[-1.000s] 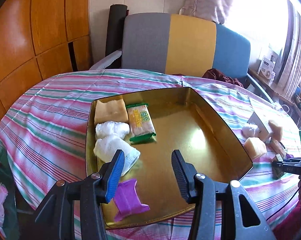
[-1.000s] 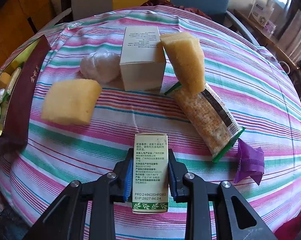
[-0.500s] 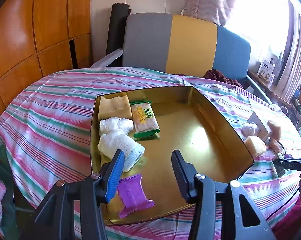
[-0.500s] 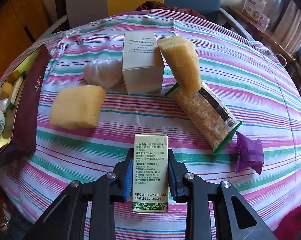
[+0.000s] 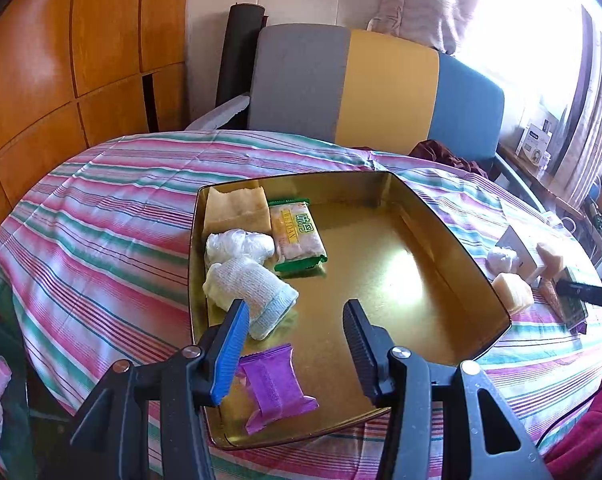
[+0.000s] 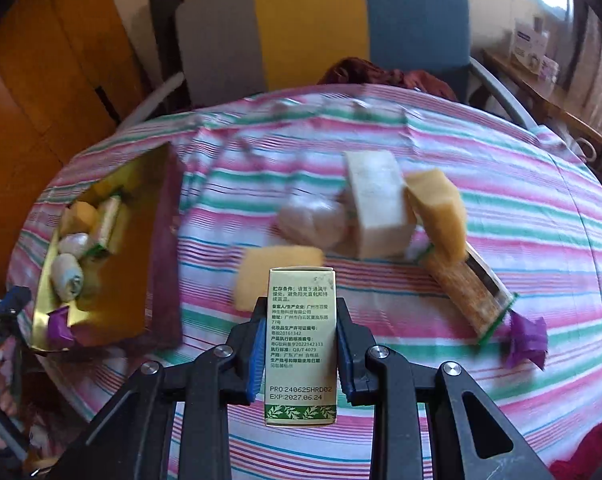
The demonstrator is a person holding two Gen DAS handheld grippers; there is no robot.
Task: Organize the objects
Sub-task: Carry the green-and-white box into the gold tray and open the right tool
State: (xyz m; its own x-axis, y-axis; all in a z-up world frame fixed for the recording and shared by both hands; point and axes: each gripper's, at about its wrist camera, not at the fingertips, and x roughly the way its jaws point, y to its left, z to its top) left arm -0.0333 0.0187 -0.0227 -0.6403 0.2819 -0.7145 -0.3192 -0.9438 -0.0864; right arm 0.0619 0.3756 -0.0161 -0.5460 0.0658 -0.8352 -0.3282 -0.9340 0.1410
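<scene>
**Green box clamped on the right, left jaws wide over the tin**

On my left feed, the left gripper (image 5: 297, 332) hangs with its jaws spread wide and nothing between them, over the near end of the gold tin (image 5: 453, 280). Along the tin's left wall I see a tan sponge (image 5: 237, 212), a clear-wrapped bundle (image 5: 237, 244), a gauze roll (image 5: 253, 292) partly covered by my blue finger pad, and a purple packet (image 5: 275, 384). A green-edged cracker pack (image 5: 297, 236) lies beside them.

On my right feed, the right gripper (image 6: 297, 344) is clamped on the green box (image 6: 301, 344), held upright above the striped tablecloth (image 6: 501, 168). The box hides part of a yellow sponge (image 6: 277, 268) behind it. Everything beyond is blurred: a white box (image 6: 377, 204), another sponge (image 6: 437, 208) leaning on it, a cracker sleeve (image 6: 469, 296), and a purple wrapper (image 6: 527, 338).
</scene>
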